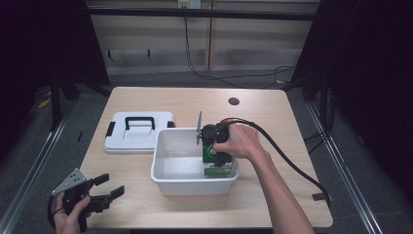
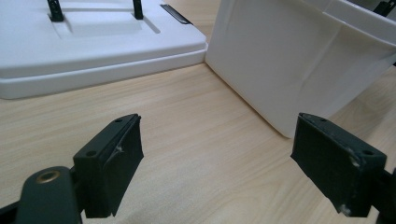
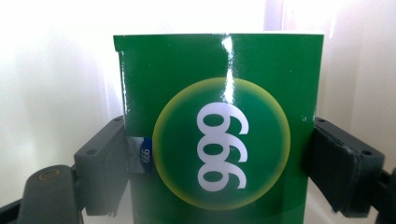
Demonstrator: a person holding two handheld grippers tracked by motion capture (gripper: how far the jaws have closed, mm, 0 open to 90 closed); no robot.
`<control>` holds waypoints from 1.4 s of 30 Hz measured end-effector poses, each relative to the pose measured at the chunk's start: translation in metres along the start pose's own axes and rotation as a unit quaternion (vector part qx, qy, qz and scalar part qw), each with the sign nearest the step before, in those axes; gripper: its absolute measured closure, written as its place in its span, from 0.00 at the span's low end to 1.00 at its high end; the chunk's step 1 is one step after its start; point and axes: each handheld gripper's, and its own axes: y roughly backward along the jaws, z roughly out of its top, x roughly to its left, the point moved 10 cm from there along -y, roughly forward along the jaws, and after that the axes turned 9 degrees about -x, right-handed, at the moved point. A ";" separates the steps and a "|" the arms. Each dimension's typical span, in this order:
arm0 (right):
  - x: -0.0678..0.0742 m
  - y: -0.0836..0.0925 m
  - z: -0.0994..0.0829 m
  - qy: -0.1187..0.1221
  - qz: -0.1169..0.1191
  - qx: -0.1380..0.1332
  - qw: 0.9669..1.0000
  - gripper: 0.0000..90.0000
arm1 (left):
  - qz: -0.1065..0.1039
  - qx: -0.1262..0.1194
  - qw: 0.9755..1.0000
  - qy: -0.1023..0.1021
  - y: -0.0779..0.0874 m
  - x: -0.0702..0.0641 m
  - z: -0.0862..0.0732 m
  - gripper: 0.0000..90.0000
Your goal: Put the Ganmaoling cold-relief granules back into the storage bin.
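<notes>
My wooden table [image 1: 146,200] stands on grey floor [image 1: 24,161], black curtains [image 1: 375,73] at both sides; cables [image 1: 234,75] trail beneath what looks like pale wall panelling [image 1: 160,44].

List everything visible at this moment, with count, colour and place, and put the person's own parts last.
Green box: one, green with a white 999 in a yellow-ringed circle, held inside the bin at its right end.
Bin: one, white, open, on the middle of the table.
Lid: one, white with a black handle and side clips, flat on the table left of the bin.
Table: one, light wood, with a dark round hole near its far edge.
Cables: several, black, on the floor beyond the table.
Right gripper: one, black, jaws clamped on the green box's sides, in the person's right hand.
Left gripper: one, black, jaws apart, near the table's front left corner, holding nothing.
</notes>
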 end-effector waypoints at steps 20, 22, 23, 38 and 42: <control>-0.002 -0.020 -0.006 -0.008 0.005 0.016 1.000 0.17 | 0.001 0.001 1.000 0.003 -0.001 0.001 0.000 0.18; -0.002 -0.022 -0.007 -0.004 0.001 0.022 1.000 0.16 | 0.000 0.000 1.000 0.004 -0.001 0.001 0.000 0.18; -0.002 -0.022 -0.007 -0.003 0.002 0.022 1.000 0.16 | 0.000 0.001 1.000 0.003 -0.001 0.001 0.000 0.18; -0.002 -0.023 -0.006 -0.013 -0.006 0.031 0.999 0.15 | -0.003 0.000 1.000 0.005 -0.002 0.000 0.000 0.18; -0.002 -0.019 -0.006 -0.018 -0.008 0.029 0.999 0.15 | -0.004 0.000 1.000 0.003 -0.002 -0.001 0.000 0.18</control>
